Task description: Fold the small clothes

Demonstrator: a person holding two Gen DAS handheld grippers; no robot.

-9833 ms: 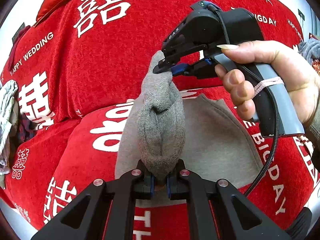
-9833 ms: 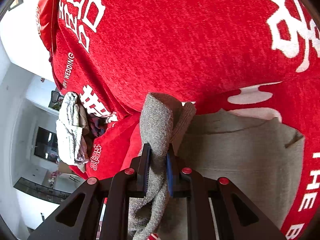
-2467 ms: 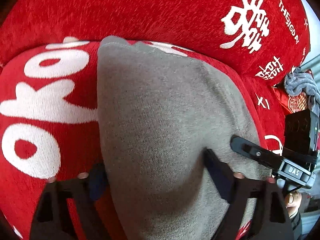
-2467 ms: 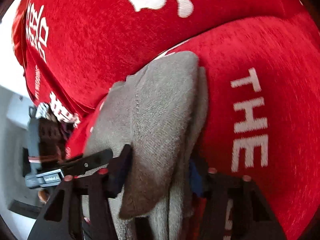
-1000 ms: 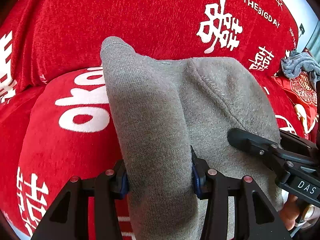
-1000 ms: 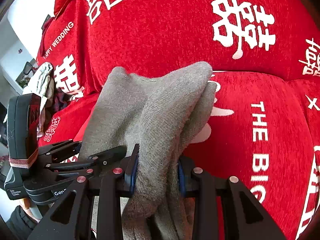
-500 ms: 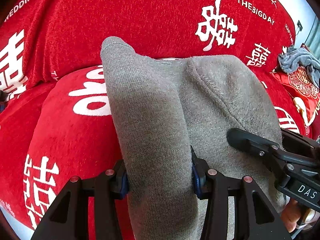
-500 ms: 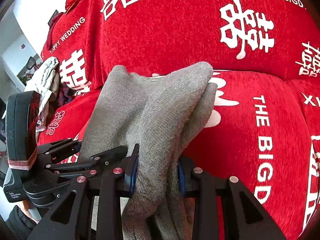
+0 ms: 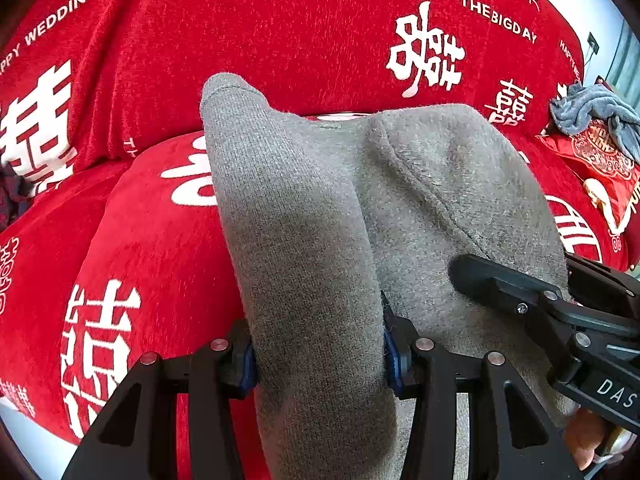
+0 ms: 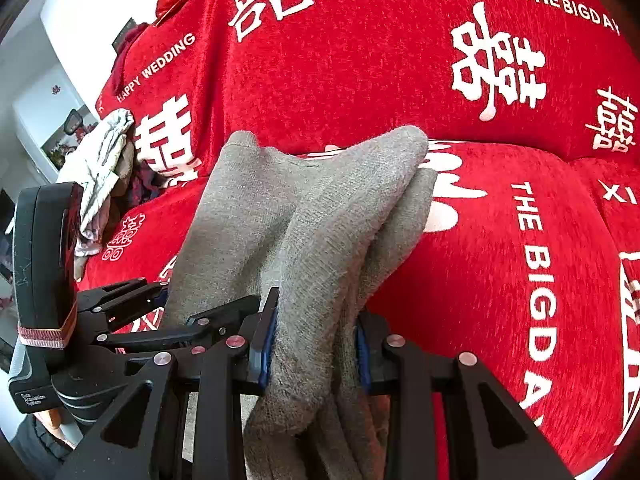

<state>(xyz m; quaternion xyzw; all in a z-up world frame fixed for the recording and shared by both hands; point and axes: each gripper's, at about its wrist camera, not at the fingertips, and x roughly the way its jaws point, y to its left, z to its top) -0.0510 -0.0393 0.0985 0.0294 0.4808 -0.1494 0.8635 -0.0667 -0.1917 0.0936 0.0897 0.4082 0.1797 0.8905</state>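
The grey garment is bunched lengthwise, its long axis running from the bottom of the frame up toward the centre, folded tips pointing at the red sofa cover behind it. It hangs just above the seat cushion; whether it touches the cushion I cannot tell. The left gripper pinches one thick fold between its blue pads, tilted steeply downward. The right gripper pinches a neighbouring fold, close alongside, angled less steeply. The garment's lower end is cut off below both frames. A grey cloth lies at upper right, a pale heap at left.
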